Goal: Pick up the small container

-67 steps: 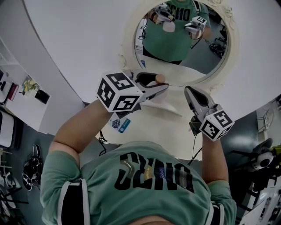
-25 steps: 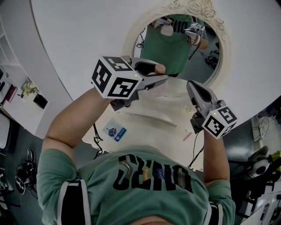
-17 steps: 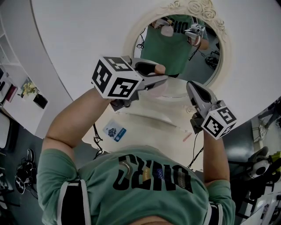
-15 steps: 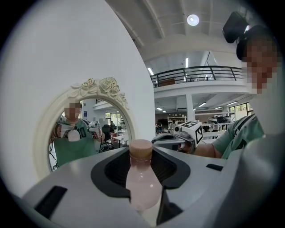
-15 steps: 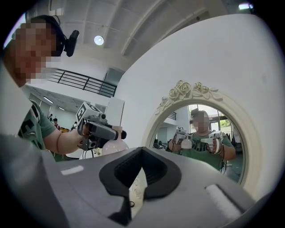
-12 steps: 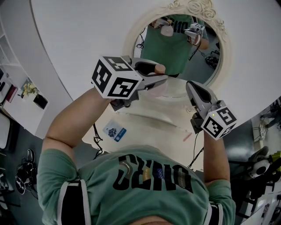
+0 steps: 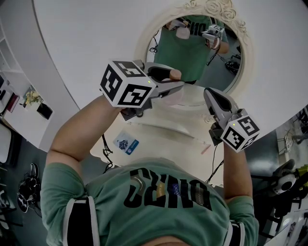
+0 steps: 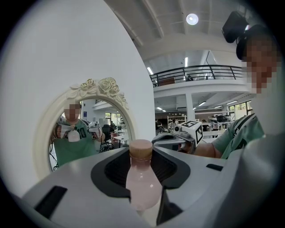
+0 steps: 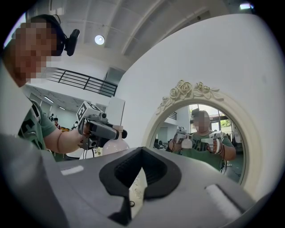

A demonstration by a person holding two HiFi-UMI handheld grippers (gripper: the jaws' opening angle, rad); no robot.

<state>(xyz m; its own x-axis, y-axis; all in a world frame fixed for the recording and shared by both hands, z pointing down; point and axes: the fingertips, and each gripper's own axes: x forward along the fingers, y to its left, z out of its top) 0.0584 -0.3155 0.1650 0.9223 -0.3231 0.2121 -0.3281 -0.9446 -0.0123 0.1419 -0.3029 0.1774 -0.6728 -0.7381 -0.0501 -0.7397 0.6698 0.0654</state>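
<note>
In the head view, the left gripper [image 7: 174, 82] holds the small pink bottle [image 7: 175, 74] up in the air, above the white table [image 7: 163, 137]. In the left gripper view, both jaws squeeze its sides. In the right gripper view, the right gripper [image 9: 141, 150] is closed on nothing. The pick-up looks done.

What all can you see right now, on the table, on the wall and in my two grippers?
small bottle: one, pale pink with a tan cap, in the left gripper
mirror: one, oval, cream rose-carved frame, on the white wall above the table
table: one, cream-white, below the mirror
card: one, blue and white, flat on the table's left part
stick: one, pink, on the table's right part, too small to name
cable: dark, at the table's left edge
left gripper: grey, marker cube, shut on the bottle
right gripper: grey, marker cube, jaws together, empty
shirt: one, green, on the person
</note>
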